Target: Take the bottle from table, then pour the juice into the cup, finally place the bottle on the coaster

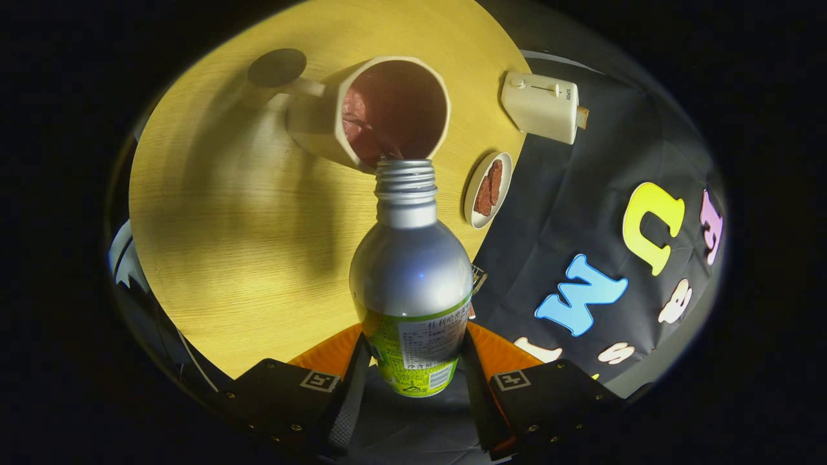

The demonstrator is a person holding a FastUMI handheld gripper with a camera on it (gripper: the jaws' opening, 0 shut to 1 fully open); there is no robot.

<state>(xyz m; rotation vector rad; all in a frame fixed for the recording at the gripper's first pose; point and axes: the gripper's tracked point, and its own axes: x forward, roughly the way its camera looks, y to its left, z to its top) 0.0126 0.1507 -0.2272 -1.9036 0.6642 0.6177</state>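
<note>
Now the jaws grip the bottle by its labelled body, its long axis running straight ahead, open neck at the near rim of the cup on the tabletop.

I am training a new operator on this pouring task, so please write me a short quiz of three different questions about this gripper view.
1. True or false: the gripper is shut on the bottle.
2. Multiple choice: the bottle's open neck points at A) the toaster, B) the rim of the cup, C) the small plate.
3. Fill in: the dark round coaster lies beyond the cup, near its ____.

Key: 1 true, as both fingers press on the bottle's lower body. 2 B, with the neck tilted to the cup's mouth. 3 handle.
</note>
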